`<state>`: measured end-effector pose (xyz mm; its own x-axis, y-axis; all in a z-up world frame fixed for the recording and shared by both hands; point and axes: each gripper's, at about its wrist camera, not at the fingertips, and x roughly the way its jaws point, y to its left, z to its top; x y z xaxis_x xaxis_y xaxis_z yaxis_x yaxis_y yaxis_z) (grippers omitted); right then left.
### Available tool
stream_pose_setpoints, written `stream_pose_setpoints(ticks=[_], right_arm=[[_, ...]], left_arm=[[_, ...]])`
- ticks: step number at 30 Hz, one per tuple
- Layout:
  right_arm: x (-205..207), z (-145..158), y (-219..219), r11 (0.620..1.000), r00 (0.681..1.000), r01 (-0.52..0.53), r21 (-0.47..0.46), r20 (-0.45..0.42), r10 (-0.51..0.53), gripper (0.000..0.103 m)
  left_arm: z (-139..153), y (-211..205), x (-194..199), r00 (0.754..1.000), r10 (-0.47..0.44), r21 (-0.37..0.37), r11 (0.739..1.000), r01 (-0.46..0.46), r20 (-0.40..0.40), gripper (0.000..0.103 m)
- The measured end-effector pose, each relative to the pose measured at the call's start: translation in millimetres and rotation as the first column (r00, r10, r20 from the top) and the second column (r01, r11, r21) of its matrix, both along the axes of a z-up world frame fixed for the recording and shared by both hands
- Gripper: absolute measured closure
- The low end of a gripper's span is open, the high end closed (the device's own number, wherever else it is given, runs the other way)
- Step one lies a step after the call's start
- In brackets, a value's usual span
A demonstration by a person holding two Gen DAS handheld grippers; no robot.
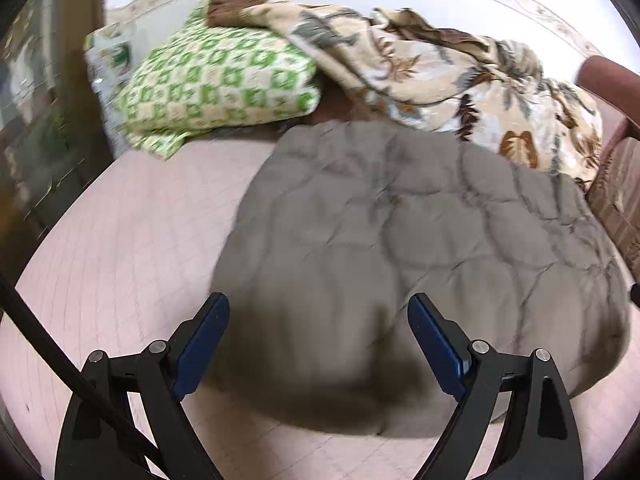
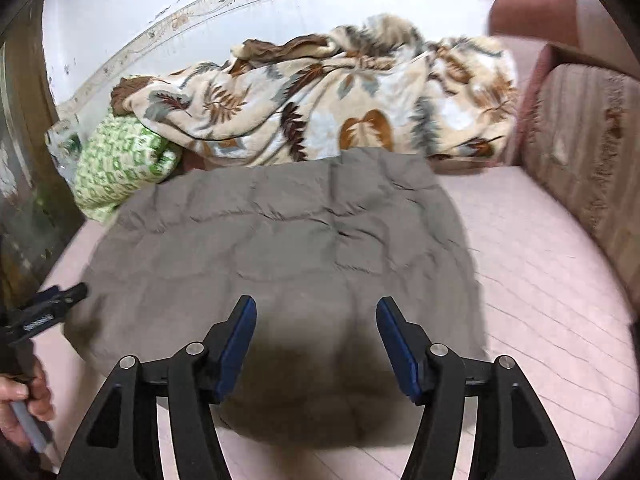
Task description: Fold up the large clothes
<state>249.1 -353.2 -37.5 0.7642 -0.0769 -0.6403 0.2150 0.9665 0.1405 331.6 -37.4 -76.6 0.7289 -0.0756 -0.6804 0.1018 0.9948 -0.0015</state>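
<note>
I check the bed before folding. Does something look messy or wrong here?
Only the leaf-print blanket: it lies crumpled in a heap behind the grey quilted garment, partly over the green checked pillow. The garment itself lies flat. No damage shows.

Left side: bare pink checked bed sheet (image 1: 120, 240) beside the grey quilted padded garment (image 1: 400, 240).
Right side: open sheet.
Far edge: crumpled leaf-print fleece blanket (image 2: 320, 112), green patterned pillow (image 1: 216, 80).
Right edge: brown striped headboard (image 2: 588, 168).
</note>
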Motion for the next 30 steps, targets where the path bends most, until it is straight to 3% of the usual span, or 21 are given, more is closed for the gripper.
stream_pose_setpoints(ticks=[2, 9, 12, 15, 17, 19, 21, 23, 25, 30], right_arm=[[-2.4, -4.6, -4.5, 1.000, 1.000, 0.024, -0.019, -0.002, -0.024, 0.036], [31.0, -60.1, -35.7, 0.992, 0.983, 0.083, 0.097, -0.171, -0.065, 0.035], [36.7, -66.6, -35.5, 0.990, 0.978, 0.100, 0.099, -0.195, -0.079, 0.034], [39.9, -64.6, -32.8, 0.990, 0.972, 0.119, 0.080, -0.215, -0.099, 0.034], [34.8, -53.6, -29.3, 0.984, 0.968, 0.171, 0.051, -0.192, -0.159, 0.035], [24.3, -37.9, -17.4, 0.985, 0.980, 0.171, 0.006, -0.107, -0.170, 0.035], [17.9, -21.0, 2.5, 0.993, 0.994, 0.112, -0.039, -0.007, -0.112, 0.034], [16.0, -16.1, 20.1, 0.999, 0.998, 0.037, -0.013, 0.049, -0.037, 0.034], [19.9, -20.2, 33.0, 1.000, 0.999, -0.003, -0.003, 0.041, 0.003, 0.034], [37.1, -38.4, 53.6, 0.999, 0.999, -0.047, -0.014, -0.016, 0.047, 0.034]], left_arm=[[-13.9, 5.9, 9.6, 0.999, 0.006, 0.001, 1.000, -0.006, -0.032, 0.012], [-40.3, 5.3, 32.4, 0.996, 0.002, 0.028, 1.000, 0.000, -0.093, 0.009], [-44.1, 4.5, 38.2, 0.993, 0.003, 0.026, 1.000, 0.000, -0.122, 0.009], [-38.5, 1.2, 35.0, 0.996, 0.014, 0.040, 0.999, -0.011, -0.090, 0.009], [-29.0, -1.8, 28.1, 0.999, 0.019, 0.048, 0.999, -0.017, -0.046, 0.010], [-15.4, -6.7, 18.1, 0.999, 0.005, 0.041, 0.999, -0.007, 0.031, 0.011], [-7.1, -15.3, 11.1, 0.996, -0.007, 0.039, 0.999, 0.003, 0.090, 0.011], [-1.1, -27.9, -1.2, 0.988, -0.053, 0.025, 0.998, 0.050, 0.148, 0.011], [-3.0, -41.3, -6.9, 0.983, -0.100, 0.033, 0.995, 0.096, 0.156, 0.011], [-28.8, -67.4, -4.3, 0.981, -0.179, 0.069, 0.982, 0.173, 0.078, 0.011]])
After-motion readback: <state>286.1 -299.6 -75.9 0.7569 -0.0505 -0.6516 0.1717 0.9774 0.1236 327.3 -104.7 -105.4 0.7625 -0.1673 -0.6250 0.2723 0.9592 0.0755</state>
